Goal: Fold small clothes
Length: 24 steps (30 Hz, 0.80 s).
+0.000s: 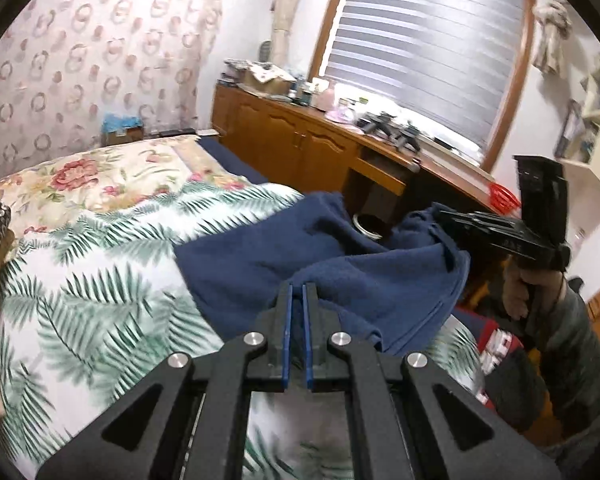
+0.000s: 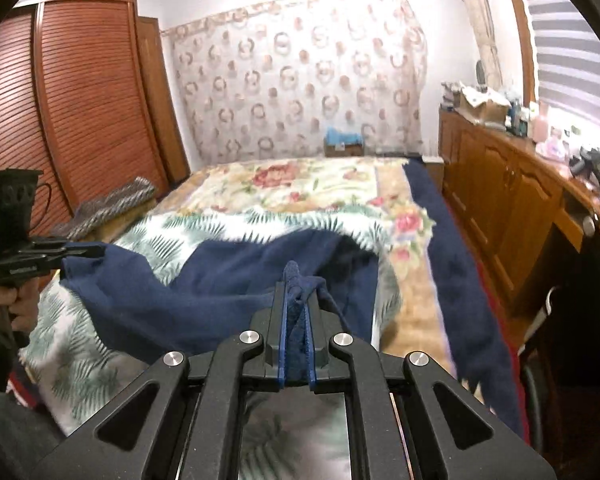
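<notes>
Left tongs (image 1: 298,286): blue pads stand nearly pressed together with a thin gap. From the left wrist view the garment (image 1: 340,264) lies just past the tips, and whether cloth sits between the pads cannot be told there. In the right wrist view the same tongs (image 2: 96,254) sit at a corner of the cloth, which rises to them, so they appear to pinch that corner.

Garment (image 2: 236,280): dark blue, soft, partly lifted off the bed (image 2: 100,344) near its foot edge, sagging in the middle and creased. Its far part rests on the leaf-print cover.

Right tongs (image 2: 298,280): pinching a bunched wad of blue cloth, plainly visible between the pads. In the left wrist view they (image 1: 446,216) hold the far right corner.

Judgement: the step in hand is spreading the garment before a fold. To do it well, both holds should stay firm, the two corners should be drawn apart until the slack edge runs straight, and the cloth laid flat on the bed with no roll beneath. The right hold is a wad, not a clean corner; that may leave a crooked edge. Motion blur suggests haste; slower lowering would keep the edges aligned.
</notes>
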Motion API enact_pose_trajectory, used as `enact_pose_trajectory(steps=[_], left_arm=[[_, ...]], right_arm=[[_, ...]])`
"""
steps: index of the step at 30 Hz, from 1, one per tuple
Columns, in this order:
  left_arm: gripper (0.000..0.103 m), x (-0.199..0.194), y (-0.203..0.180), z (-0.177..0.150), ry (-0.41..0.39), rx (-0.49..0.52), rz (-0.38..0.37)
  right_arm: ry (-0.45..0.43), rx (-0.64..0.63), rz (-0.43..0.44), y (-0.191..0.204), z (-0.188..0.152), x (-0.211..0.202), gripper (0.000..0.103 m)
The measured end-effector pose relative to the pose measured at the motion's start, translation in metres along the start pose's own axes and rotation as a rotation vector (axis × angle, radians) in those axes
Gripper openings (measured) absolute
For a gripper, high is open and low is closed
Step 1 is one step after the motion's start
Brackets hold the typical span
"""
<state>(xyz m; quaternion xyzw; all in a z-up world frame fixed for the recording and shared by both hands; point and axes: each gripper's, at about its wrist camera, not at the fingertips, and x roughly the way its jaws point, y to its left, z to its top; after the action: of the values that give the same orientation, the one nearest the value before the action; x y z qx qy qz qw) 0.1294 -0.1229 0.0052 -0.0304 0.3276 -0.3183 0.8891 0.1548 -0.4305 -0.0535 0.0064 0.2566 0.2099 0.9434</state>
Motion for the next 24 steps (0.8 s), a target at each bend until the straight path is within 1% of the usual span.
enact_pose_trajectory(steps=[5,10,15,16,17,18,21,22,24], left_arm=[[0.002,0.027,0.042,0.017,0.000,-0.069,0.034],[0.002,0.050,0.063,0.027,0.023,-0.087,0.062],[0.002,0.077,0.079,0.036,0.061,-0.101,0.094],[0.002,0.082,0.080,0.037,0.067,-0.097,0.106],[0.002,0.086,0.082,0.038,0.071,-0.086,0.140],[0.002,0.087,0.084,0.038,0.072,-0.078,0.153],[0.005,0.085,0.095,0.041,0.065,-0.103,0.116],[0.008,0.082,0.098,0.042,0.060,-0.105,0.118],[0.011,0.078,0.101,0.043,0.051,-0.095,0.132]], right_arm=[[-0.001,-0.009,-0.008,-0.010,0.025,0.036,0.004],[0.025,-0.015,-0.034,-0.019,0.043,0.079,0.004],[0.076,0.012,-0.076,-0.032,0.042,0.111,0.004],[0.090,0.016,-0.088,-0.034,0.040,0.118,0.004],[0.098,0.017,-0.093,-0.036,0.039,0.120,0.004],[0.112,0.018,-0.100,-0.038,0.037,0.125,0.004],[0.132,0.027,-0.111,-0.043,0.036,0.133,0.005],[0.132,0.036,-0.111,-0.044,0.036,0.134,0.005],[0.122,0.043,-0.121,-0.044,0.037,0.132,0.005]])
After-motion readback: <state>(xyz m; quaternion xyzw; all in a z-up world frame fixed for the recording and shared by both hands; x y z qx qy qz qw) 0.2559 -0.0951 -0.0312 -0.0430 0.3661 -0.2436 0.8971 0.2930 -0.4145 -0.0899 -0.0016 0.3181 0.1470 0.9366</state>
